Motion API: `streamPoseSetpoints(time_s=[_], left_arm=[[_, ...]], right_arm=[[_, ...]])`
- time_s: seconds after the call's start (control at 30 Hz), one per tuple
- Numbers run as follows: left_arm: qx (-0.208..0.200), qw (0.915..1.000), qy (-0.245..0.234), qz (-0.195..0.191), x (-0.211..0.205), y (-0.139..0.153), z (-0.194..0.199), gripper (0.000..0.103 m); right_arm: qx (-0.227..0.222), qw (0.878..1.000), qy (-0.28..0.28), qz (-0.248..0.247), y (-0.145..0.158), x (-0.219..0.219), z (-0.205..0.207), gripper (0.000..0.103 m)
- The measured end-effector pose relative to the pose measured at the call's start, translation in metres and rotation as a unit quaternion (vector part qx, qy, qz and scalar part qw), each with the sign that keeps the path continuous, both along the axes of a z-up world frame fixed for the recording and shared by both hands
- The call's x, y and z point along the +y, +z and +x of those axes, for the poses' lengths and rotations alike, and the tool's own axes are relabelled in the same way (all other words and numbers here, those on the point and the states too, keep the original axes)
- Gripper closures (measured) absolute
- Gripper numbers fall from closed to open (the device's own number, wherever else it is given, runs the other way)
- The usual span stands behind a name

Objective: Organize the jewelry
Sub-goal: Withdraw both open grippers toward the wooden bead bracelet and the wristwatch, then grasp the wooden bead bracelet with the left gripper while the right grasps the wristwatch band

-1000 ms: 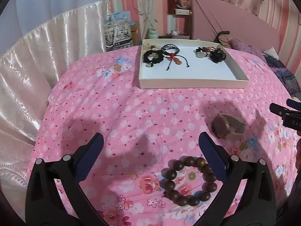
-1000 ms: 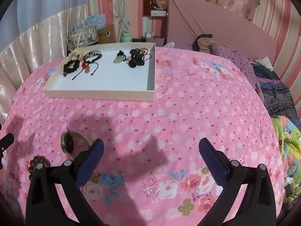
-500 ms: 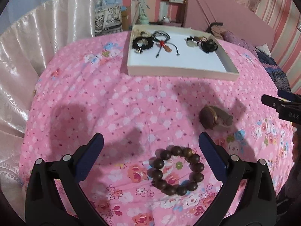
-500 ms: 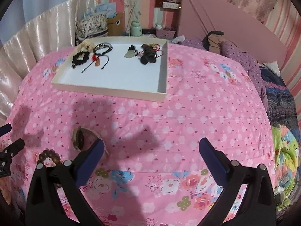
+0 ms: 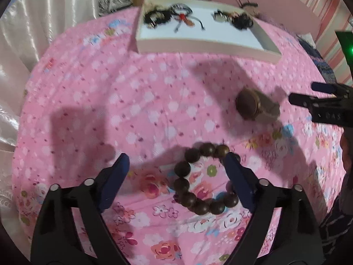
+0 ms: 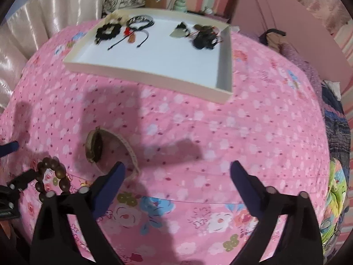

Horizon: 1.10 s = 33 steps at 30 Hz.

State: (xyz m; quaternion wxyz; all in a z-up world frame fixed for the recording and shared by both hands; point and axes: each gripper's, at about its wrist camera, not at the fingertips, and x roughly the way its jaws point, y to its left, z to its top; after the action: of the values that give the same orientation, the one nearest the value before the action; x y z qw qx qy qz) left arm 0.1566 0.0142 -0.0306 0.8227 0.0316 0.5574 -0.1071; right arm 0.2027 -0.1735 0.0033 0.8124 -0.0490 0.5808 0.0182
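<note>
A dark wooden bead bracelet [image 5: 182, 169] lies on the pink flowered bedspread. My left gripper [image 5: 176, 161] hovers over it with its jaws closing. The bracelet's left side sits in the gap and the right finger covers its right side, but no pad presses on it. A brown watch [image 5: 247, 106] with a pale strap lies further right. In the right wrist view the watch [image 6: 94, 148] sits just beyond the left finger of my right gripper [image 6: 178, 166]. That gripper's jaws are closing on nothing. The bracelet [image 6: 64, 183] shows at the left.
A shallow white tray [image 6: 154, 79] sits at the back of the bed and holds several dark bracelets and cords [image 6: 108, 31]. Satin curtains [image 5: 44, 22] hang on the left. A pink headboard [image 6: 286, 22] and a patterned blanket [image 6: 335, 121] are on the right.
Both grippers have tipped down and sunk toward the bedspread. The bracelet has come between the left fingers. The watch is now closer to the right gripper. Both pairs of jaws have narrowed a little.
</note>
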Motion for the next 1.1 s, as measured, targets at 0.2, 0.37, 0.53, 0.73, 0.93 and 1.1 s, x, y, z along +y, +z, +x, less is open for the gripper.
streamPoseSetpoints(time_s=[0.2, 0.37, 0.53, 0.73, 0.93, 1.1], left_arm=[[0.022, 0.9997, -0.009, 0.002, -0.002, -0.012, -0.001, 0.026], [0.042, 0.9990, -0.014, 0.007, -0.005, -0.028, 0.002, 0.035], [0.051, 0.9984, -0.017, 0.018, -0.010, -0.037, 0.005, 0.045], [0.047, 0.9986, -0.015, 0.022, -0.010, -0.035, 0.007, 0.060], [0.041, 0.9986, -0.021, 0.024, -0.009, -0.036, 0.010, 0.069], [0.037, 0.9986, -0.023, 0.029, -0.013, -0.036, 0.010, 0.080]], right_arm=[[0.036, 0.999, 0.012, 0.005, -0.018, 0.011, 0.011, 0.029], [0.048, 0.999, 0.010, 0.012, -0.027, 0.012, 0.015, 0.033], [0.059, 0.998, 0.011, 0.021, -0.036, 0.013, 0.017, 0.041], [0.068, 0.997, 0.018, 0.037, -0.042, 0.018, 0.016, 0.055], [0.064, 0.997, 0.024, 0.043, -0.041, 0.024, 0.011, 0.068], [0.061, 0.996, 0.033, 0.051, -0.040, 0.032, 0.005, 0.084]])
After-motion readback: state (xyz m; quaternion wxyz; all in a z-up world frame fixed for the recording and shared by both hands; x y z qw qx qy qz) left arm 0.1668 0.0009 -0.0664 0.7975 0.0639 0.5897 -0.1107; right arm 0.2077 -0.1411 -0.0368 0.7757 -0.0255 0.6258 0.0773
